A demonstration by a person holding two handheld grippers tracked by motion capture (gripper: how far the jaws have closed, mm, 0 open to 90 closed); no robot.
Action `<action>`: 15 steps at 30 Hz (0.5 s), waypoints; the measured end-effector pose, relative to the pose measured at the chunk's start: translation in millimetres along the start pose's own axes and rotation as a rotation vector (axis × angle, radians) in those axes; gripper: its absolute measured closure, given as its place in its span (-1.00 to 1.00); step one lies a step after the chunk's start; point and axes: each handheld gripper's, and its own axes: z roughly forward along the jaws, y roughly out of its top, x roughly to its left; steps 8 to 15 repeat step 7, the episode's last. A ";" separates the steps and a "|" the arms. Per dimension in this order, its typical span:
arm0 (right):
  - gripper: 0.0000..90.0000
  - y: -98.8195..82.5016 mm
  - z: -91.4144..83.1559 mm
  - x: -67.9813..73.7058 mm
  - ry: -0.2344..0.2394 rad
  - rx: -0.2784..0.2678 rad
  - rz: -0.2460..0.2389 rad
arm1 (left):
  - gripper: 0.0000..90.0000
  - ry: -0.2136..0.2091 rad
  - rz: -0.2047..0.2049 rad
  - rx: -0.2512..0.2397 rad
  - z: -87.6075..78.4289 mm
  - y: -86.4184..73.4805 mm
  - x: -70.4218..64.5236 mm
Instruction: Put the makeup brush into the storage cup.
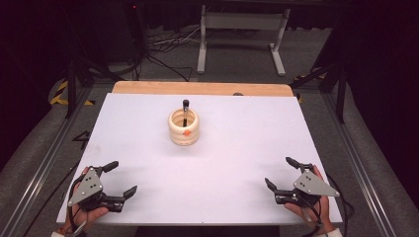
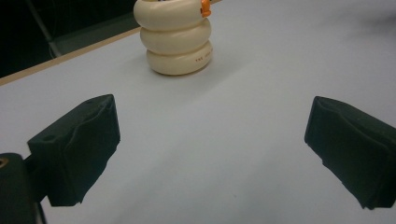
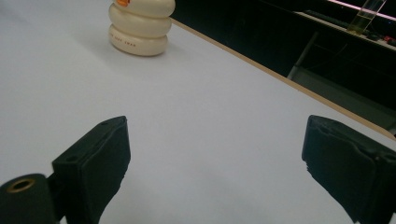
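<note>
Starting position, nothing held. Left gripper (image 1: 121,178) sits at the near left corner of the white table (image 1: 237,163), jaws spread wide, empty. Right gripper (image 1: 279,173) mirrors it at the near right corner, jaws equally wide, also empty. Both well apart from the work.

Target is the stack of cream rings (image 1: 184,127), three high, standing mid-table toward the far edge. A black pen (image 1: 185,111) stands roughly upright inside the stack's centre hole, cap end poking above the top ring. Small orange tab (image 1: 187,132) on the near side of the rings. The left gripper view has the stack (image 2: 175,39) dead ahead between its jaws; in the right gripper view it's (image 3: 140,28) up and to the left.

My read: the step is the reach-in, likely one gripper on the pen and the other steadying the rings.

How I'd do it:
- keep jaws wide until straddling the pen, then close on the exposed top part only
- come from above, not sideways: rings look loosely stacked and would slide or topple on a side bump
- lift the pen straight up along the hole axis so it doesn't drag the top ring
- brace the bottom ring lightly with the other gripper
</note>
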 end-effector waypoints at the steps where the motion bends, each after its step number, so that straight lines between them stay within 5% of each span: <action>1: -0.81 -0.1 -0.1 -0.4 -0.002 0.000 0.005 | -0.90 -0.002 -0.005 0.003 0.3 0.0 0.2; 15: -0.81 -0.5 -0.7 -1.3 -0.008 0.000 0.009 | -0.90 -0.005 -0.009 0.004 1.0 -0.7 0.0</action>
